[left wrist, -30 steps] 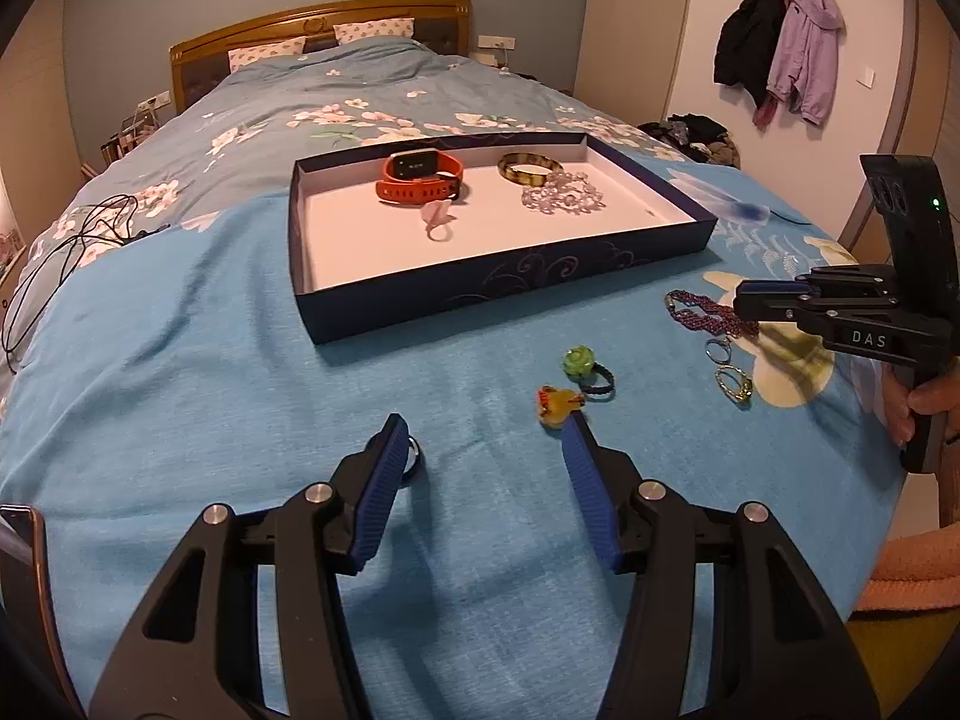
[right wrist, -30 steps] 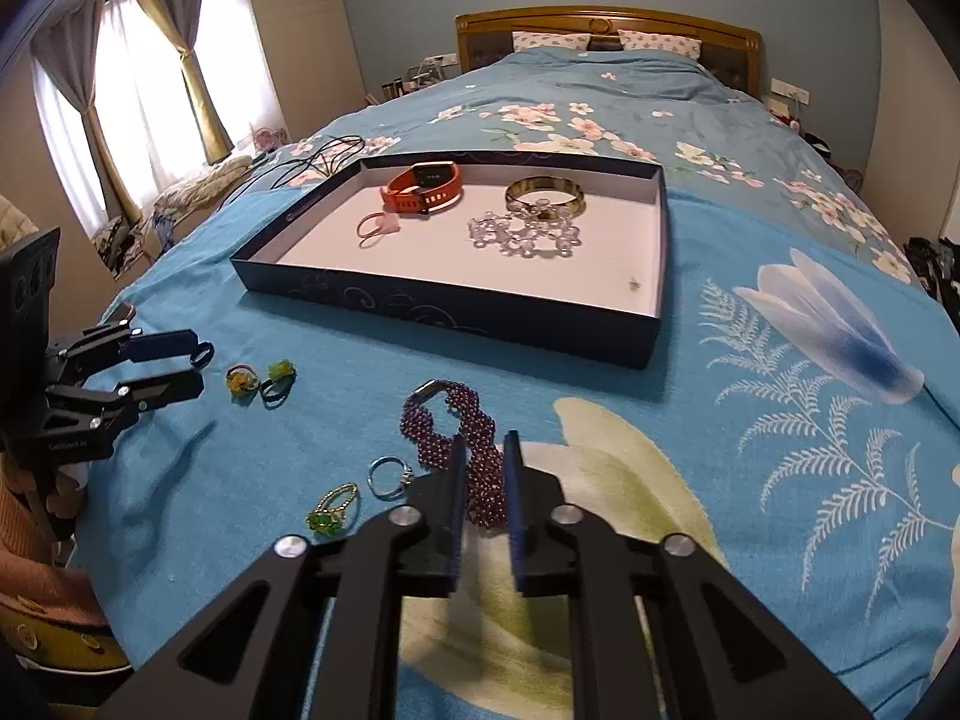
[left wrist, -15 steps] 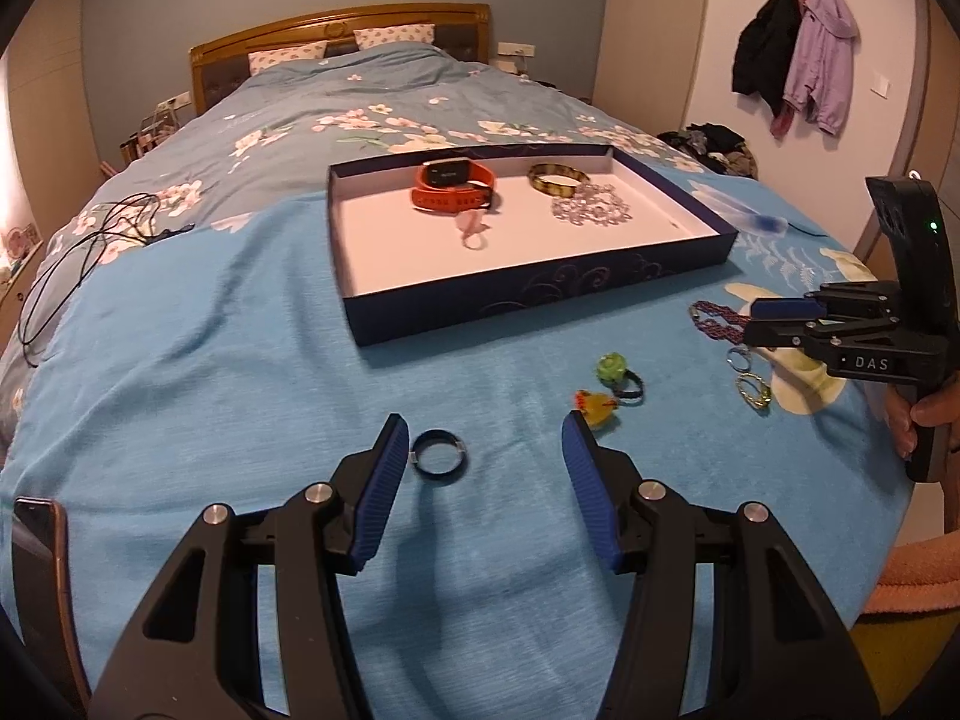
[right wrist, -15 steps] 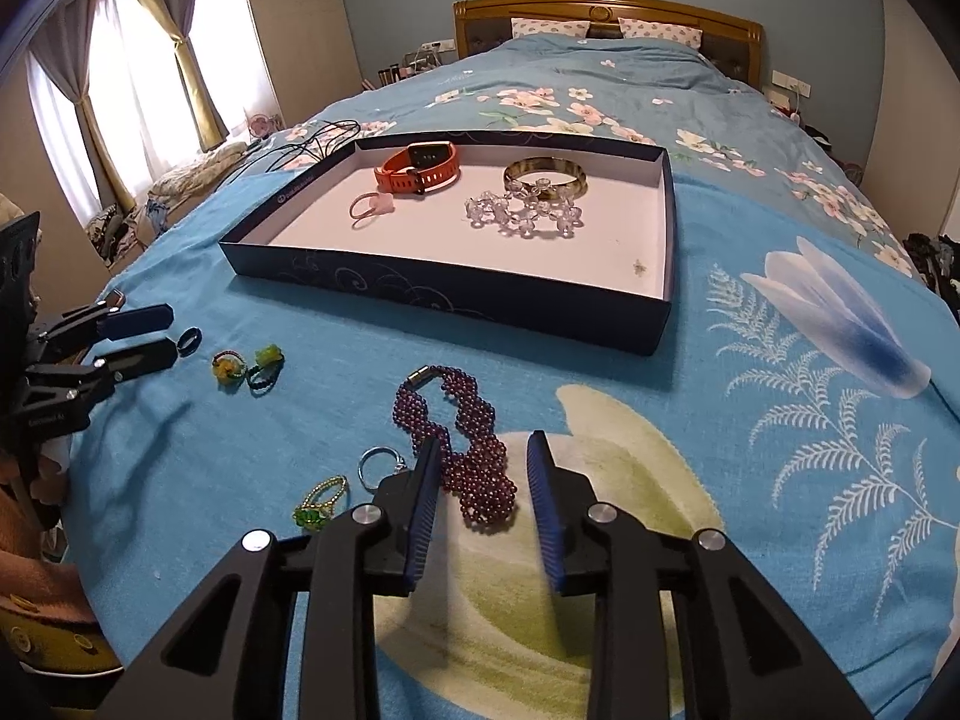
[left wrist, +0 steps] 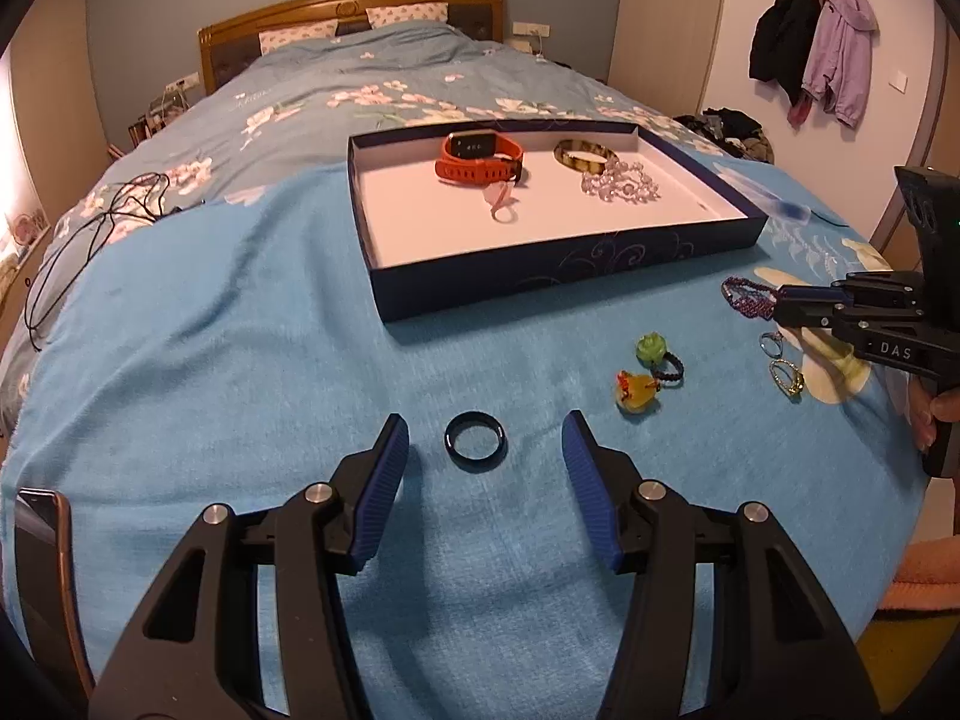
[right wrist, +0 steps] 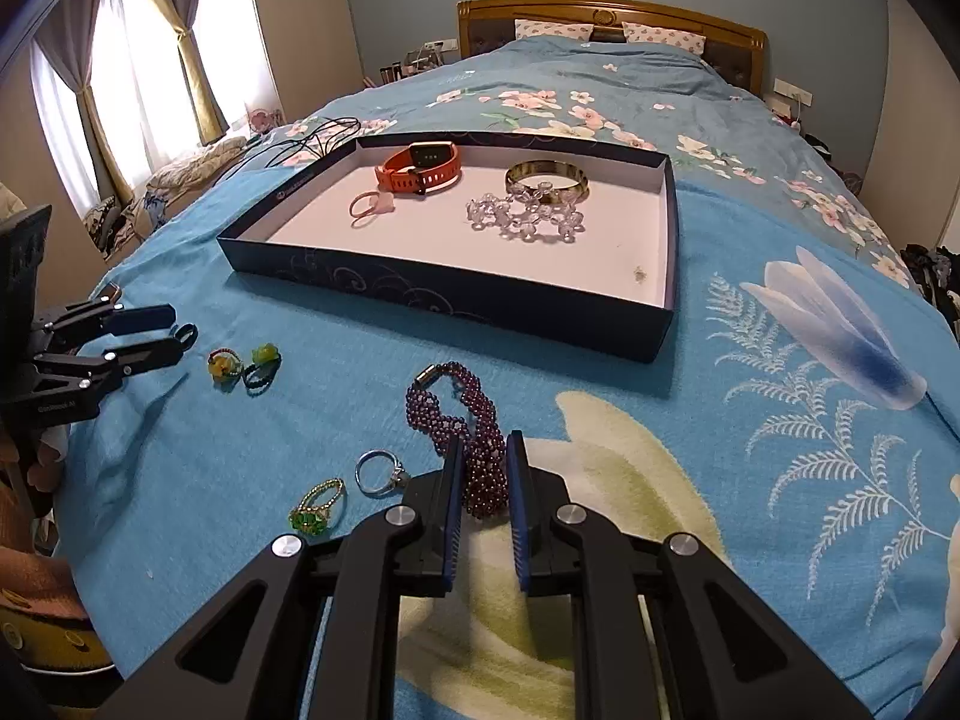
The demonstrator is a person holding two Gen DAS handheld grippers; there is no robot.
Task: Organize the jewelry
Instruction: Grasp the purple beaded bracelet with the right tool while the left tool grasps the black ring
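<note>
right gripper (right wrist: 485, 468) closing on purple bead bracelet (right wrist: 462, 426), widened a moment ago | left gripper (left wrist: 486, 456) released, black ring (left wrist: 476, 449) at 12 o'clock | bracelet next for box (right wrist: 420, 294)

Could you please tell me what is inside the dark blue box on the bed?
The dark blue box holds an orange watch, a gold bangle, a clear bead bracelet and a pink ring; its near wall hides a floor strip.
</note>
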